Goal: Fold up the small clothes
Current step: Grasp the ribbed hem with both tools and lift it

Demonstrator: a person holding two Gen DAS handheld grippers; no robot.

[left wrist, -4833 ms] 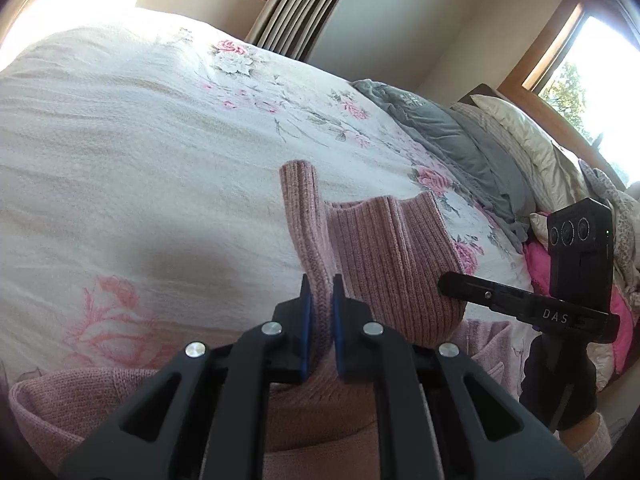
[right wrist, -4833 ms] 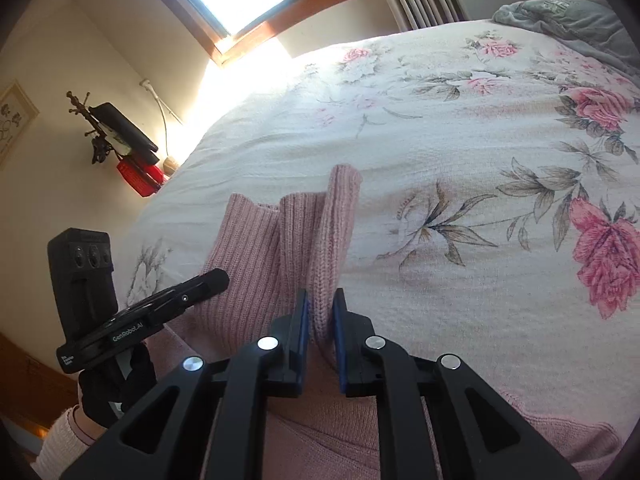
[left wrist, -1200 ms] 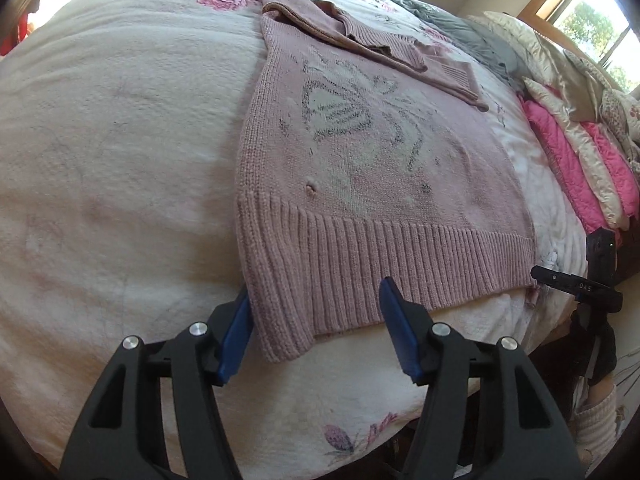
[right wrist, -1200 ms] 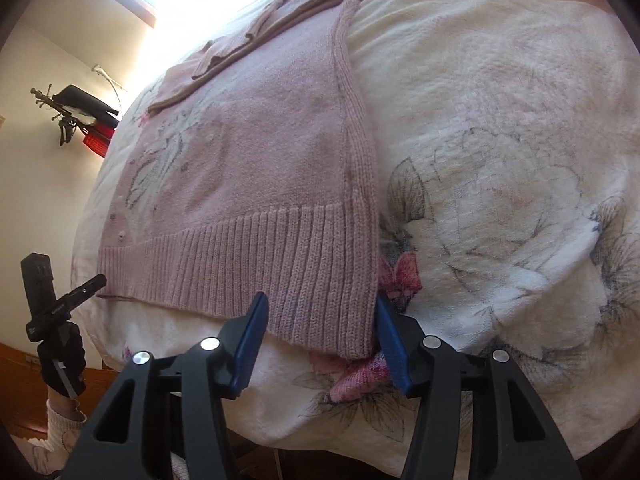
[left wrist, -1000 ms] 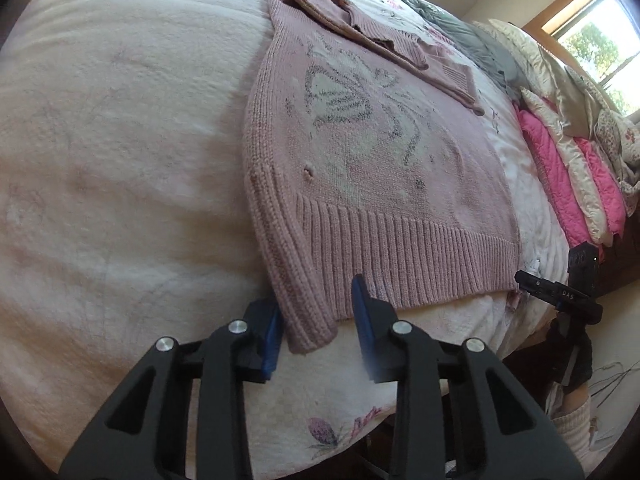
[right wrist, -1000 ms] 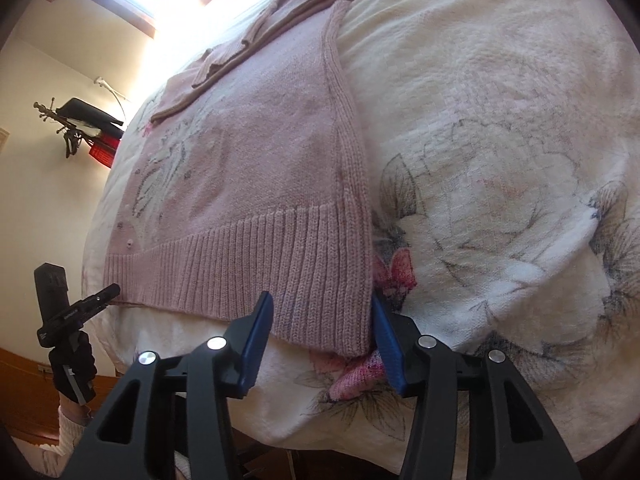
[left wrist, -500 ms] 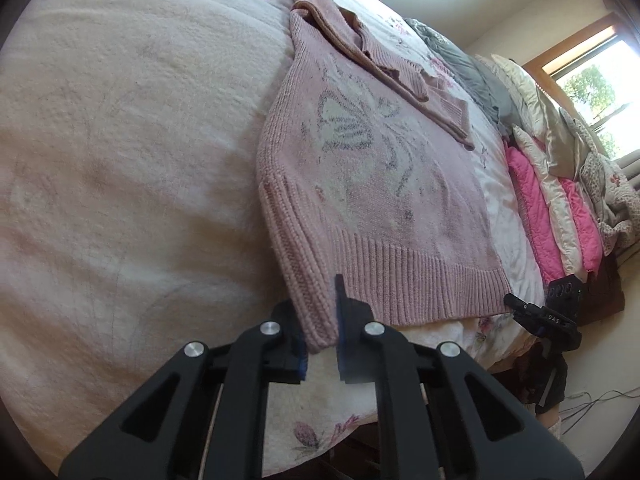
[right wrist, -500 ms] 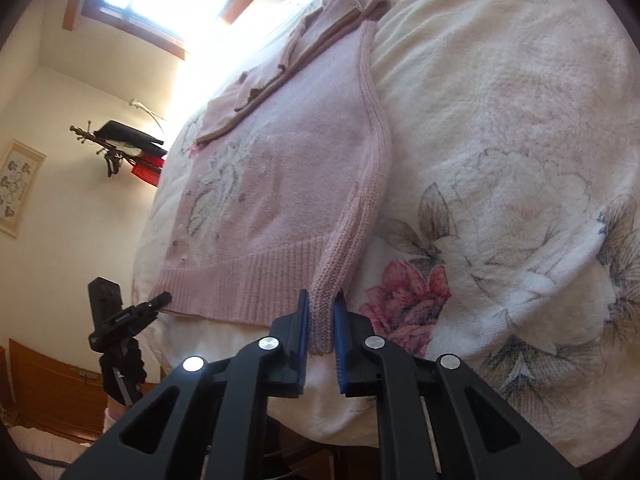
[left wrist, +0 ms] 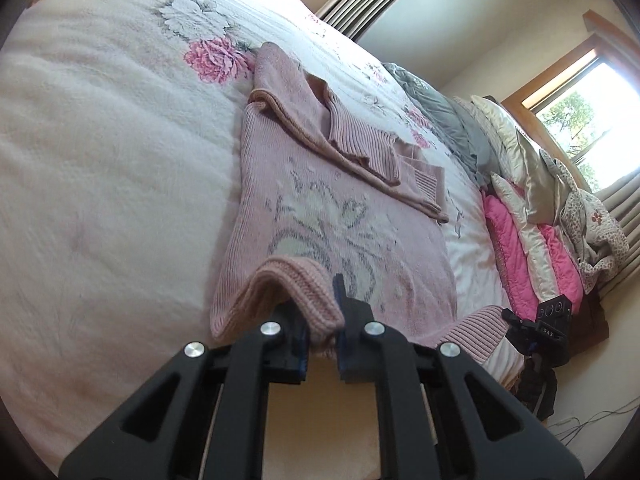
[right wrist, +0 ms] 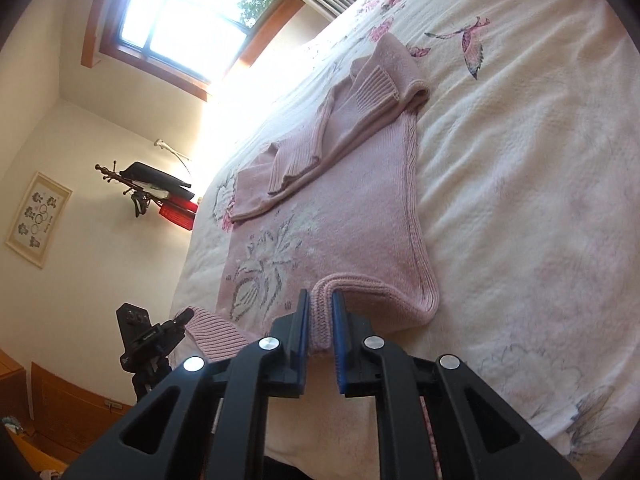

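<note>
A pink knit sweater point(left wrist: 340, 208) with a pale flower pattern lies flat on the floral bedspread point(left wrist: 100, 140), both sleeves folded across its upper part. My left gripper point(left wrist: 322, 330) is shut on the sweater's ribbed hem corner, which is lifted and curled over. The right wrist view shows the same sweater point(right wrist: 340, 216); there my right gripper point(right wrist: 320, 326) is shut on the opposite hem corner, also raised off the bed. Each gripper appears in the other's view: the right one point(left wrist: 538, 326) and the left one point(right wrist: 160, 334), with the hem sagging between them.
Grey, cream and pink pillows point(left wrist: 516, 200) are stacked along the bed's far right side. A window point(right wrist: 192, 12) glares behind the bed, and a wall rack with dark and red items point(right wrist: 164, 196) hangs at the left. Bedspread point(right wrist: 520, 160) lies open to the right of the sweater.
Both grippers went from open around the hem corners to shut on them, then lifted the hem up and forward over the sweater's body.
</note>
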